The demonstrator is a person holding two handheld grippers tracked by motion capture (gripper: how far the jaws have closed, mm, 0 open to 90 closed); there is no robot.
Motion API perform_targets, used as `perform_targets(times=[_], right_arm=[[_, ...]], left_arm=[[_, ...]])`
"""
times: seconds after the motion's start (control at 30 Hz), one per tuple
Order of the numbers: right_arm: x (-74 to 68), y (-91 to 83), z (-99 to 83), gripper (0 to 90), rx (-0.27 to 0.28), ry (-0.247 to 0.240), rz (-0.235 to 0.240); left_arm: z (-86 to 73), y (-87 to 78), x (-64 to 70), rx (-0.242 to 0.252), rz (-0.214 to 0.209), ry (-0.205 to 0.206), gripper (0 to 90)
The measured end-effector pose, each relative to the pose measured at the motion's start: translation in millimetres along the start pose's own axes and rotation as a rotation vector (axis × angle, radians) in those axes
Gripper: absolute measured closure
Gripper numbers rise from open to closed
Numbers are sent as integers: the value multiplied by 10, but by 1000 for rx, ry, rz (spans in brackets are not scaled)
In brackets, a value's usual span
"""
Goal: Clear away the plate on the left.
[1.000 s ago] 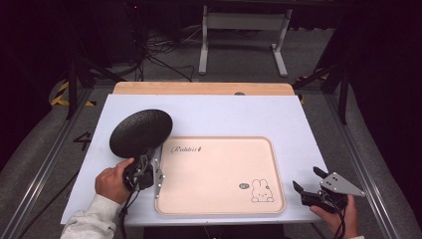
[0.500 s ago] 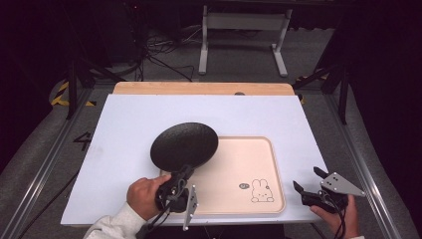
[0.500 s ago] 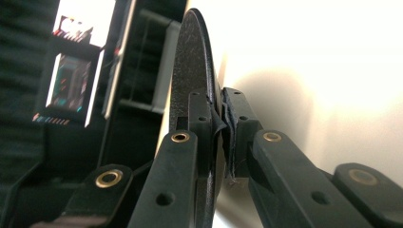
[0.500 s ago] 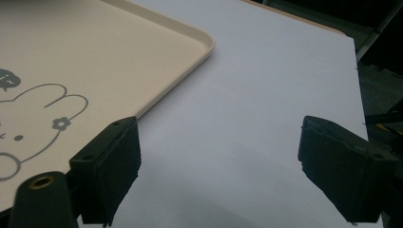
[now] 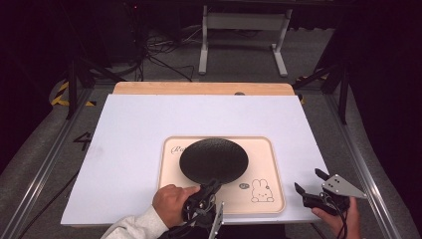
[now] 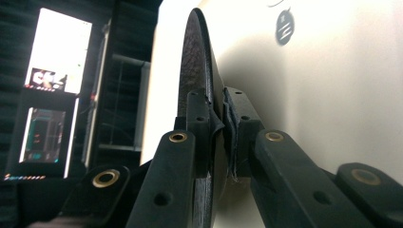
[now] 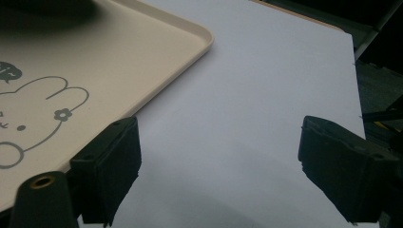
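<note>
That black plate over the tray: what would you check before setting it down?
1. Left tongs shut on the black plate rim: ok.
2. Plate above the tray, inside its edges: ok.
3. Tray floor beneath the plate bare: cannot tell, the plate hides it.
4. Right tongs open, off beside the tray: ok.
5. Plate level: cannot tell.

Tray (image 5: 276, 172): its cursive lettering is cut short behind the black plate (image 5: 214, 160), and its small round mark by the rabbit drawing is too small to read in the high view. Left gripper (image 5: 206, 193): the plate's near rim is hidden where the jaws close over it. Right hand (image 5: 343, 216): cut off by the bottom edge of the high view.
</note>
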State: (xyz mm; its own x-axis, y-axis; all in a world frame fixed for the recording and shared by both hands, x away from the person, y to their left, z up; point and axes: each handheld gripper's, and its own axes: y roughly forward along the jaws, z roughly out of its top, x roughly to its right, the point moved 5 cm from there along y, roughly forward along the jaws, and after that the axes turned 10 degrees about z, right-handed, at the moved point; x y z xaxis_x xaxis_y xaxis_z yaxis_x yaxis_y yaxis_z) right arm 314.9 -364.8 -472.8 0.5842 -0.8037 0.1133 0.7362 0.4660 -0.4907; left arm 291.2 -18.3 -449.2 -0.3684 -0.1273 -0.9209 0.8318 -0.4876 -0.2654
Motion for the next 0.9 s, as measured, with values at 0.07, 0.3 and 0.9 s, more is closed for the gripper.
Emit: perform_targets(times=[0.07,0.3,0.9], right_arm=[[1,-18,-12,145,-1,2,-5],[-3,-46,-34,144,-3,3,-10],[-9,-39,-49,145,-11,-5,0]], left_arm=[[21,28,39,13,-14,3,824],[25,134,84,61,-87,-75,856],[76,322,306,71,-266,-147,789]])
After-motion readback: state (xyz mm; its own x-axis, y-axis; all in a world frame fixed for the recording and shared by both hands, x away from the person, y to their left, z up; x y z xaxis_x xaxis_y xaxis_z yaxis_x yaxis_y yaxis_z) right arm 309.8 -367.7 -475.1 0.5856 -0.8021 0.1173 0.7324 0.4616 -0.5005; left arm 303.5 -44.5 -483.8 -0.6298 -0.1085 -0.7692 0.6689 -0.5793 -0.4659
